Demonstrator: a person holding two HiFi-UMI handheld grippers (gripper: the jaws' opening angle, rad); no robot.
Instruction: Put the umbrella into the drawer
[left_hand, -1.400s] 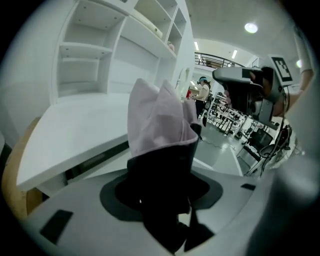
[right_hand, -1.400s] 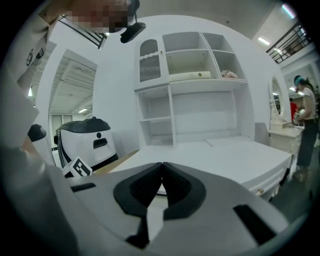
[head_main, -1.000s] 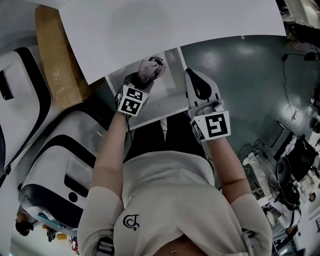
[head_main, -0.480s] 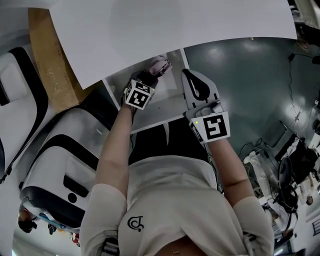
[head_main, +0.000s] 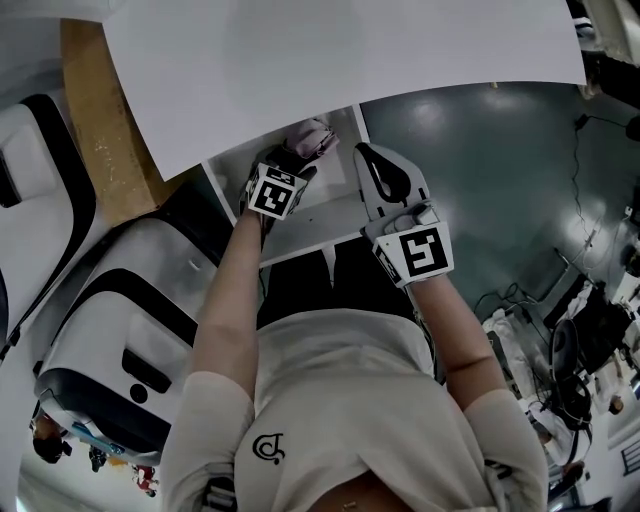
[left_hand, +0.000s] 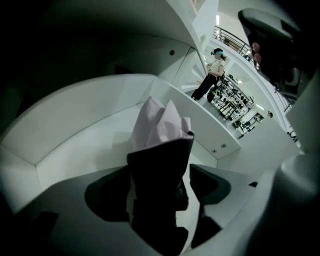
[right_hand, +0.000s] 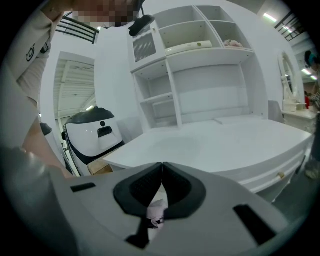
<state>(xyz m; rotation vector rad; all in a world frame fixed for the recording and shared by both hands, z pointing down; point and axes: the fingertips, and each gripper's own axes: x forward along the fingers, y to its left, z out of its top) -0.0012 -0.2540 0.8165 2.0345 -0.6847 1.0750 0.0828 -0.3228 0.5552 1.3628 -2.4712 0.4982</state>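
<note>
- Head view, looking steeply down: a smooth white desk (head_main: 340, 60) with a shallow, square-cornered white drawer (head_main: 300, 238) pulled open beneath its edge.
- A folded umbrella (head_main: 310, 138) lies inside the drawer near its back. It is soft, pale lilac fabric gathered into loose points, with a darker band wrapped round its lower part.
- The left hand-held gripper (head_main: 288, 160) reaches down into the drawer at the umbrella. Its own view shows the jaws spreading apart, with the umbrella (left_hand: 162, 127) between them. A sliver of white drawer floor shows on each side, so the dark rubbery pads (left_hand: 212, 185) are not pressing on it.
- The right hand-held gripper (head_main: 372, 165) sits at the drawer's right side. In its own view the rounded, black-lined jaws are closed tip to tip on nothing, and a scrap of pale fabric shows through the gap below them.
- Behind the desk stands a white shelf unit (right_hand: 200, 75) with square compartments.
- A glossy white machine (head_main: 110, 300) with black trim is beside the desk.
</note>
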